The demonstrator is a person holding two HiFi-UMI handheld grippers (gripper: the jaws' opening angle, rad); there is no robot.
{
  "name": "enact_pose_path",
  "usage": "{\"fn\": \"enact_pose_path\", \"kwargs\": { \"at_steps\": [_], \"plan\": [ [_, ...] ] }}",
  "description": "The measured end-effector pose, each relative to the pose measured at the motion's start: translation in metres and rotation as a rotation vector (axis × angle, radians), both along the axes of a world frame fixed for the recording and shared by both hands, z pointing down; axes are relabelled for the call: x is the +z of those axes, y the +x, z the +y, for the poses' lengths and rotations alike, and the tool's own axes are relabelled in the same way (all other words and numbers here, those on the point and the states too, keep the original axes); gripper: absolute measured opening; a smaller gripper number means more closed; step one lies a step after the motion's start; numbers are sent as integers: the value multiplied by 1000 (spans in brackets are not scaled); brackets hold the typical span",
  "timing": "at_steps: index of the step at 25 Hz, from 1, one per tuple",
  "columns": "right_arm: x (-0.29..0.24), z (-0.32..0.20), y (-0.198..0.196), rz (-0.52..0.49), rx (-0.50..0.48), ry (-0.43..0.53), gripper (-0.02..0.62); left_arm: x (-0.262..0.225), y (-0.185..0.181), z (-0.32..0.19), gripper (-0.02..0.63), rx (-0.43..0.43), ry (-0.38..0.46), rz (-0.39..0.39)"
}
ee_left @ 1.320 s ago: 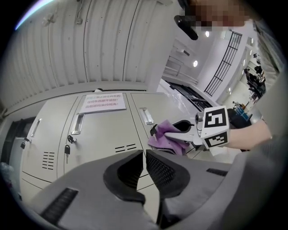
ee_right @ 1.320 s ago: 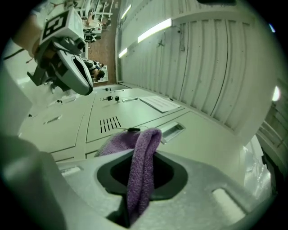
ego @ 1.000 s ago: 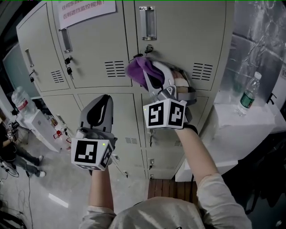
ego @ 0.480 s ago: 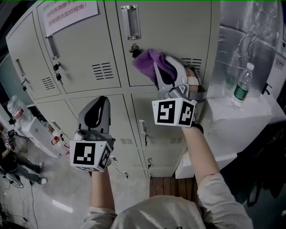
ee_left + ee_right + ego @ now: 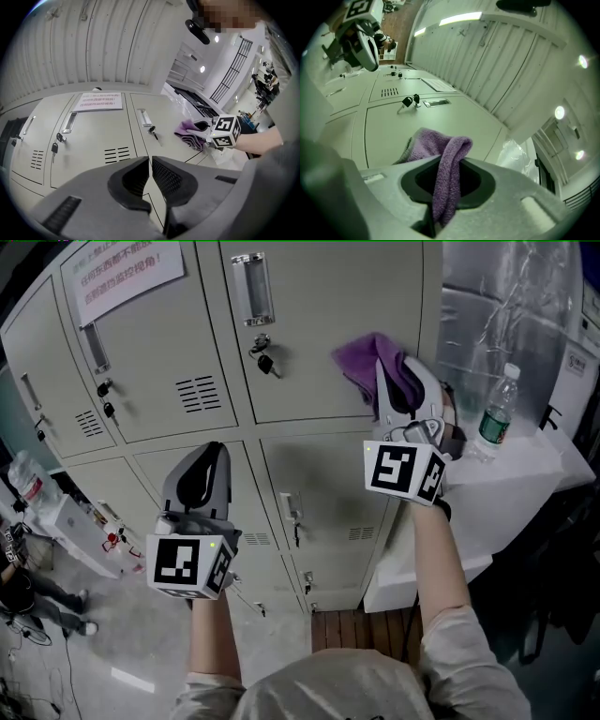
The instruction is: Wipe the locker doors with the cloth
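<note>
Cloth, purple and bunched, is pressed against the upper right locker door, near that door's right edge and to the right of the keys hanging in its lock. The right tool has its jaws clamped on the cloth; in the right gripper view a fold of it runs down between the 2 jaws and the rest spreads out on the door beyond them. The left tool is held lower and to the left, in front of the lower row of lockers, well apart from the cloth. Its jaws are drawn together with only a sliver of a gap, and nothing is between them. A metal handle sits above the keys, and a paper notice is stuck on the door to the left. A water bottle stands on the white worktop to the right of the lockers
</note>
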State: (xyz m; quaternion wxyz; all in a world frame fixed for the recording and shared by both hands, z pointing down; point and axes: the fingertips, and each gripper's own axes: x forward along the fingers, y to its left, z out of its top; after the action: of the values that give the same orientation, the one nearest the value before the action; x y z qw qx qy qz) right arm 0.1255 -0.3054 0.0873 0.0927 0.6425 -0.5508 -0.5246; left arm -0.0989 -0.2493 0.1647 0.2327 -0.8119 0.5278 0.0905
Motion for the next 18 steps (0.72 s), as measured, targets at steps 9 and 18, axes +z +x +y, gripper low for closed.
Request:
{"fn": "enact_pose_path", "kwargs": {
  "at_steps": [9, 18],
  "plan": [
    [8, 0, 46, -23, 70, -12, 55, 5, 3, 4, 18, 8, -21, 38],
    [16, 0, 63, -48, 88, -70, 55, 39, -6, 3, 18, -5, -52, 27]
  ]
}}
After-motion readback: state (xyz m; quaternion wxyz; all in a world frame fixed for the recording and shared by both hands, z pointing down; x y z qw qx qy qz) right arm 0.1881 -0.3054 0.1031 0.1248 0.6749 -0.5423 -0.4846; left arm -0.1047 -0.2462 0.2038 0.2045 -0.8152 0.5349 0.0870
